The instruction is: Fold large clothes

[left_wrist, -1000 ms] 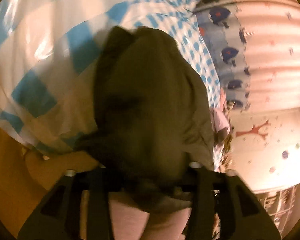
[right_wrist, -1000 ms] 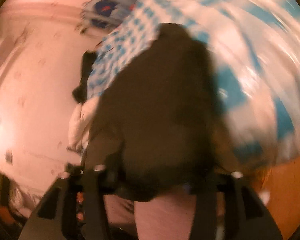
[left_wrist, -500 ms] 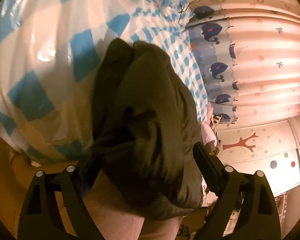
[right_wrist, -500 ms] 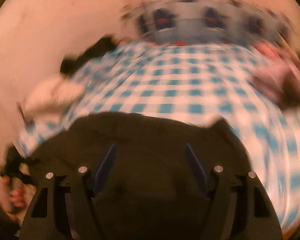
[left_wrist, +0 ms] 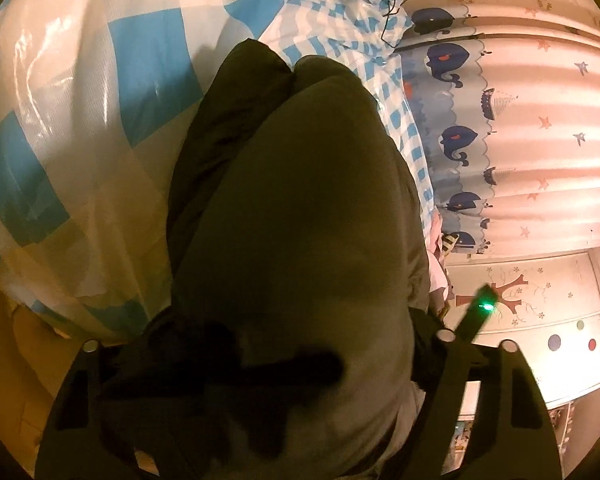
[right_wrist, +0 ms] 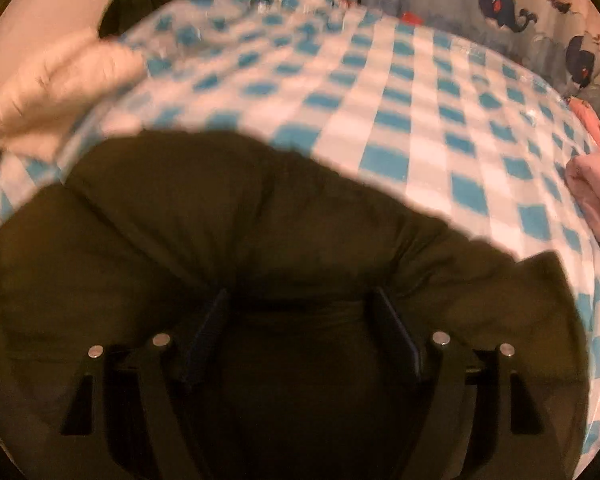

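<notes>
Dark garment (right_wrist: 228, 216) on checked bedcover (right_wrist: 420, 112), w/ whale curtain (left_wrist: 452, 140) beside.

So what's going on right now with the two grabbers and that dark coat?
Left gripper closing, dark coat bunched between its fingers. Right gripper opening above the coat, pads clear. Coat on the checked bed; nothing blocking.
</notes>
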### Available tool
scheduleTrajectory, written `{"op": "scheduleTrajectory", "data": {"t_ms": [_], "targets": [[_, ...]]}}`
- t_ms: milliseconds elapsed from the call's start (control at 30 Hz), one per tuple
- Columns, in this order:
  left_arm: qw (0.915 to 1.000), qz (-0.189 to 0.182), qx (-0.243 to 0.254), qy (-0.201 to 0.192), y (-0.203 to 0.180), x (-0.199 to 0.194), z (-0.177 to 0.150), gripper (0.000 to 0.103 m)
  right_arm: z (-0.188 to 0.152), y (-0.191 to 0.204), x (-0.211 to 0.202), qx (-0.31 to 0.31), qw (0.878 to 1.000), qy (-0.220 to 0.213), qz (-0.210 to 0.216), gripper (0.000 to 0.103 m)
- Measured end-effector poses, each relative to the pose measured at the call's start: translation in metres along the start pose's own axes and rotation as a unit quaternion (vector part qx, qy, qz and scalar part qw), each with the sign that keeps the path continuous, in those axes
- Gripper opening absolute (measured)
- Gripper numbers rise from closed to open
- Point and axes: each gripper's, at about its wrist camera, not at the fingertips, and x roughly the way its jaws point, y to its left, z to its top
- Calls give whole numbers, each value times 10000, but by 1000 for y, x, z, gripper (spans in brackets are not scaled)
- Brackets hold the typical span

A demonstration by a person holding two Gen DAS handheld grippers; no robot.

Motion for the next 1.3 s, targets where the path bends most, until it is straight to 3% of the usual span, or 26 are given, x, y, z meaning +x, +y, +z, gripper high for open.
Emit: {"op": "scheduleTrajectory", "data": {"t_ms": [133,233,333,467,567,667,800,900,1133,1300], "targets": [[9998,66,166,-86,-7,-1,-1,61,29,-2,-7,54,9992,-289,-285,76],[9996,72,254,-140,-11,-2,0,56,42,-3,38,-107,9969,158,-760,77],[9995,0,306,-122,-12,-1,2,53,37,-2,71,-198,9957,526,-743,80],[9994,22,330,-131,-12,-2,4,50,39,-7,32,-115,9983,336,-460,80],[9993,-3,348,-146,-7,-5,2,48,23,2,-22,-383,9984,-91,-402,80],[9992,-12,365,-181,-7,-5,0,48,-7,16,-44,-803,9949,-85,-605,84],[9988,-67,440,-206,-12,-4,-2,47,-45,29,-9,-1089,9908,279,-760,86],[9975,52,647,-278,-19,-10,-7,42,-38,25,1,-915,9923,464,-699,87],[9952,115,900,-372,-29,-21,-11,37,-56,40,-59,-1137,9912,-12,-672,87],[9920,89,1178,-437,-44,-21,-20,35,-87,48,-20,-1290,9884,243,-769,89]]}}
